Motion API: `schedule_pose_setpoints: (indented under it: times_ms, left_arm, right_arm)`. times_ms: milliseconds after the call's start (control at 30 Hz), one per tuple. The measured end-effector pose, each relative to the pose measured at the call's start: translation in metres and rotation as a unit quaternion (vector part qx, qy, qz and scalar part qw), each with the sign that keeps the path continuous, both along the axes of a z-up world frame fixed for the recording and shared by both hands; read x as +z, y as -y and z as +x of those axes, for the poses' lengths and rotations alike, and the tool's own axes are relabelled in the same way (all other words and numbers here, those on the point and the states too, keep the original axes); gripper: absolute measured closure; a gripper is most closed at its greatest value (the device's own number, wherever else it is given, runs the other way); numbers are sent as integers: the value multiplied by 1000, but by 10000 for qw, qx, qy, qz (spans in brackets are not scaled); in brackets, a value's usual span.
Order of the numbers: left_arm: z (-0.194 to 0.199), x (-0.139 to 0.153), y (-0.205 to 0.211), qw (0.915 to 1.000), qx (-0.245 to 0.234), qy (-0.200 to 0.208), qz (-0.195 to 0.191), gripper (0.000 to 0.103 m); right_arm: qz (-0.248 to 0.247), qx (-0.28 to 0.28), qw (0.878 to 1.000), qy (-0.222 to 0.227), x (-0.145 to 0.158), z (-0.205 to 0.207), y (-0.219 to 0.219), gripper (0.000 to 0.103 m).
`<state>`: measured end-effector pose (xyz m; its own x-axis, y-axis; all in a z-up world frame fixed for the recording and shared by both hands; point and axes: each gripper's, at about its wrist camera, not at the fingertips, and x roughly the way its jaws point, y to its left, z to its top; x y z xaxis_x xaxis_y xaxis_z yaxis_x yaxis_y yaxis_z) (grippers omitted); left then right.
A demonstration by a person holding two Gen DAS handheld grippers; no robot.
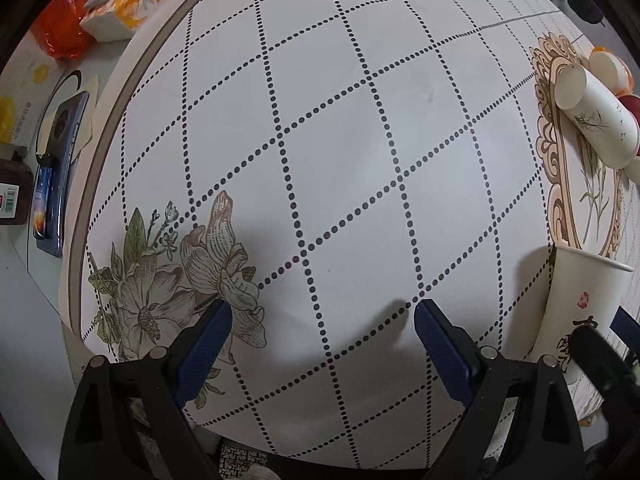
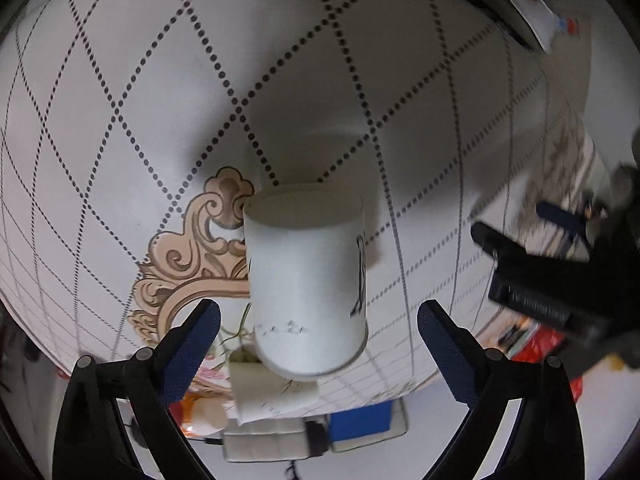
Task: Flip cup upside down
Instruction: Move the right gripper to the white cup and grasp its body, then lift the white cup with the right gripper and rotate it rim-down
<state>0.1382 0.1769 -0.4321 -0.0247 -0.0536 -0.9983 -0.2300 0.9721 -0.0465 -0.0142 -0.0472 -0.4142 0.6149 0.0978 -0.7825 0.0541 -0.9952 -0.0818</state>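
Observation:
A white paper cup (image 2: 306,280) with black ink drawing stands upside down on the round patterned table (image 2: 320,80), its flat base up and its rim on the table. My right gripper (image 2: 319,316) is open around it, the fingers apart from its sides. The same cup (image 1: 580,320) shows at the right edge of the left wrist view. My left gripper (image 1: 322,316) is open and empty over the table's dotted pattern.
Another white cup (image 1: 596,116) stands on the table's far right, with an orange-rimmed item (image 1: 610,68) behind it. Off the table's left edge lie a phone (image 1: 64,128), a lighter (image 1: 44,200) and orange bags (image 1: 64,28). The other gripper (image 2: 560,280) shows at right.

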Motion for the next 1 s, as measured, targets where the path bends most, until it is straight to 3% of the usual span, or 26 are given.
schedule_pose_setpoints:
  times_ms: [267, 433, 667, 1000]
  left_arm:
    - [1, -14, -23, 9999, 85, -42, 38, 9]
    - [9, -17, -14, 10000, 64, -59, 47, 9]
    - [14, -13, -3, 9999, 17, -84, 84, 9]
    - [17, -5, -2, 9999, -17, -57, 106, 9]
  right_arm:
    - [-192, 483, 9986, -135, -15, 16, 2, 5]
    - [-234, 626, 9977, -144, -23, 25, 3, 10]
    - [-134, 474, 9987, -149, -33, 26, -13, 37]
    - [128, 59, 9996, -245, -36, 9, -18, 39]
